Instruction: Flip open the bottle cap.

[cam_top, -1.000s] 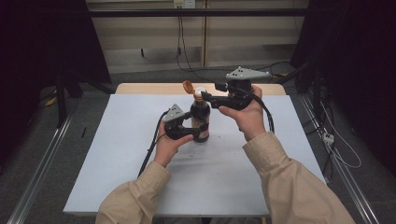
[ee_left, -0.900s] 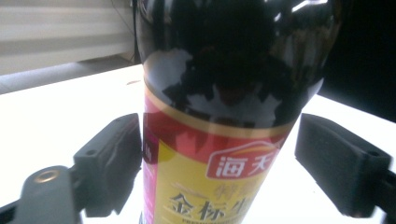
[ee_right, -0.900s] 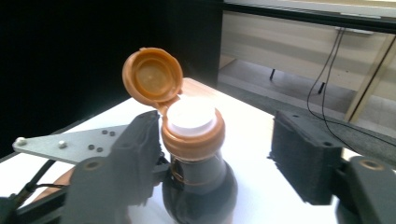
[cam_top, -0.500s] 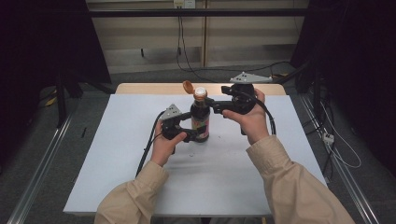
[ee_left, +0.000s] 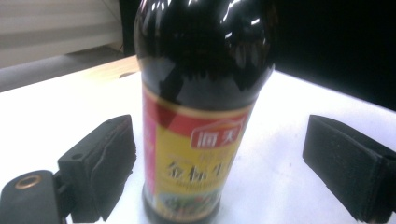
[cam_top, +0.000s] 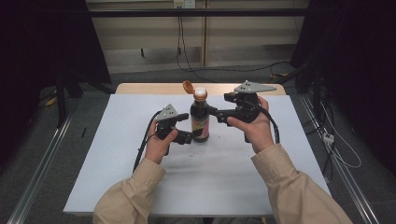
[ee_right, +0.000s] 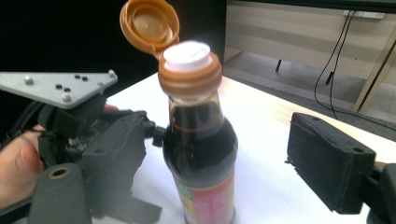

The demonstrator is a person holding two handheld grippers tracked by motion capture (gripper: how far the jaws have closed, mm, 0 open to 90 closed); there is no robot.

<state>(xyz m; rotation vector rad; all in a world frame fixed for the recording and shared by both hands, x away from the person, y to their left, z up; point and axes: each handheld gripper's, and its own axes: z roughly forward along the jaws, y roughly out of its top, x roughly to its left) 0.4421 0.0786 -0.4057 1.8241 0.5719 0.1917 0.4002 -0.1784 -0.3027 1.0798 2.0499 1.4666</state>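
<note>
On the white table [cam_top: 140, 186], the dark glass sauce bottle [cam_top: 200, 122] stands, its orange flip cap [ee_right: 149, 23] up. Left gripper [cam_top: 186, 137] and right gripper [cam_top: 215, 113] both gape around it, untouching; squeeze low first.

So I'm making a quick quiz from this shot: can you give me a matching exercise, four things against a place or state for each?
Things:
1. flip cap
2. bottle
3. left gripper
4. right gripper

Places or states:
a. jaws open, level with the neck
b. hinged back, open
c. jaws open, either side of the label
d. upright on the white table

Pairs: 1-b, 2-d, 3-c, 4-a
</note>
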